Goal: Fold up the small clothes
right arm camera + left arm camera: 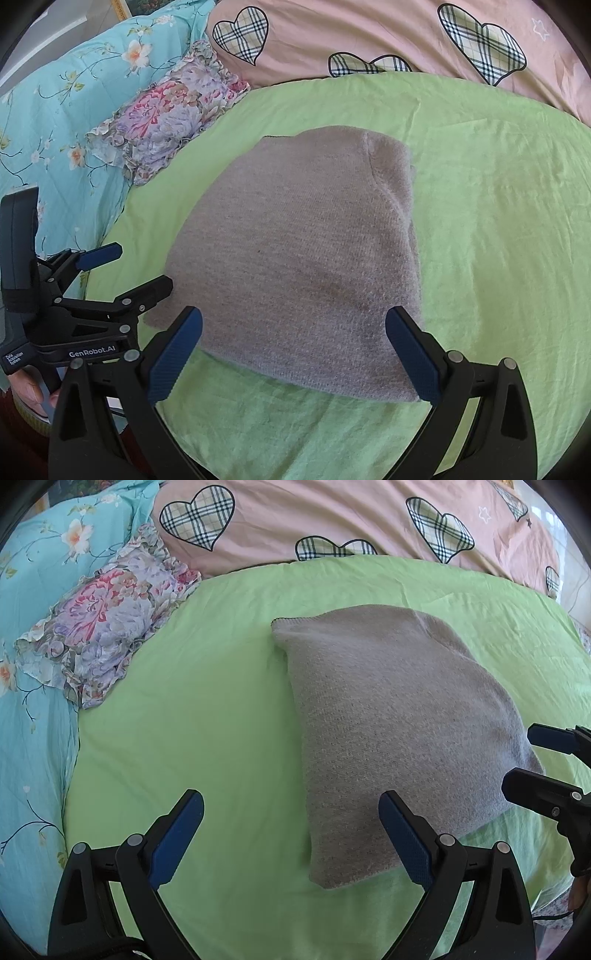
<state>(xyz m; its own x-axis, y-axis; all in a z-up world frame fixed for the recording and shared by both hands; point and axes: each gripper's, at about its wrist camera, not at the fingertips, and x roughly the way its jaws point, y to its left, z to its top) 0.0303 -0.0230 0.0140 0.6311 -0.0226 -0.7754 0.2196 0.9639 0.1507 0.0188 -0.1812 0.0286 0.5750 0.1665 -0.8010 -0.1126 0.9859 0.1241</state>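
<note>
A grey knit garment [391,731] lies folded into a compact rectangle on the green sheet [207,716]; it also shows in the right wrist view [306,258]. My left gripper [291,834] is open and empty, above the sheet at the garment's near left corner. It shows from the side in the right wrist view [144,269]. My right gripper [293,350] is open and empty, just above the garment's near edge. It shows at the right edge of the left wrist view [524,757].
A folded floral garment [103,624] lies at the sheet's far left edge, on a turquoise flowered quilt [33,709]. A pink cover with plaid hearts [332,517] lies along the back.
</note>
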